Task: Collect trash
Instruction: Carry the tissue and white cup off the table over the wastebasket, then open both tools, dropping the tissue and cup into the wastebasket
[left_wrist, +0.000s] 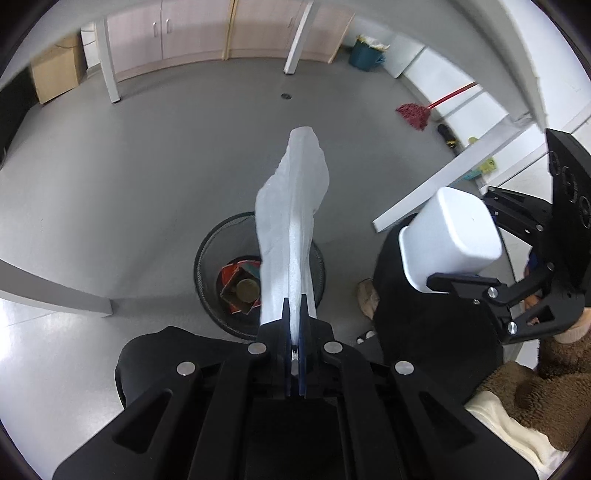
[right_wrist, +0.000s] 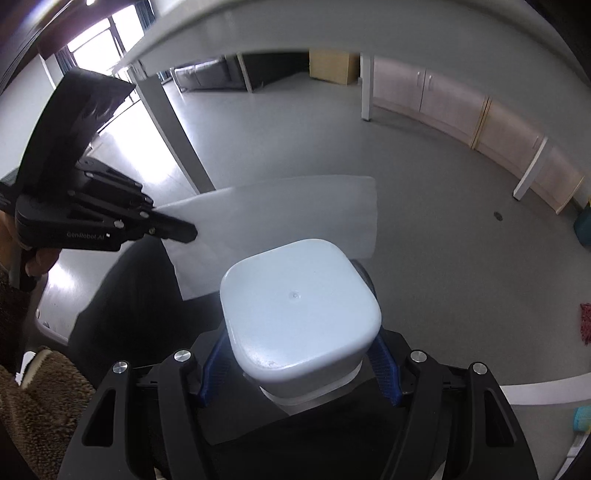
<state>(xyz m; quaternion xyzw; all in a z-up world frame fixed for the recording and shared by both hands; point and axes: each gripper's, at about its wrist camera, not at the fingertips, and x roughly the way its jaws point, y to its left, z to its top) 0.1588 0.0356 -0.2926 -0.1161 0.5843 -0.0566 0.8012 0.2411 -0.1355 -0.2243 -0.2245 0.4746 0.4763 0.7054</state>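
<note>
The left gripper (left_wrist: 294, 314) is clamped on the lower edge of a white foam sheet (left_wrist: 291, 221), which stands up edge-on from the blue fingers (left_wrist: 285, 332) toward twelve o'clock; directly beneath it, on the grey floor (left_wrist: 147, 166), sits a black mesh wastebasket (left_wrist: 207, 258), holding a red carton (left_wrist: 231, 275) and a round tin (left_wrist: 246, 290); the sheet hangs over the basket's opening, apart from it. At three o'clock in the left wrist view the right gripper (left_wrist: 448, 284) pinches a white plastic container (left_wrist: 452, 236), bottom end outward; in the right wrist view that container (right_wrist: 299, 314) fills the centre, squeezed between the blue pads (right_wrist: 386, 373), and the sheet (right_wrist: 280, 218) spreads broad behind it, held at nine o'clock by the left gripper (right_wrist: 184, 232). A red mop (left_wrist: 413, 114) lies at two o'clock near the wall; a teal bucket (left_wrist: 365, 55) stands at one o'clock.
</note>
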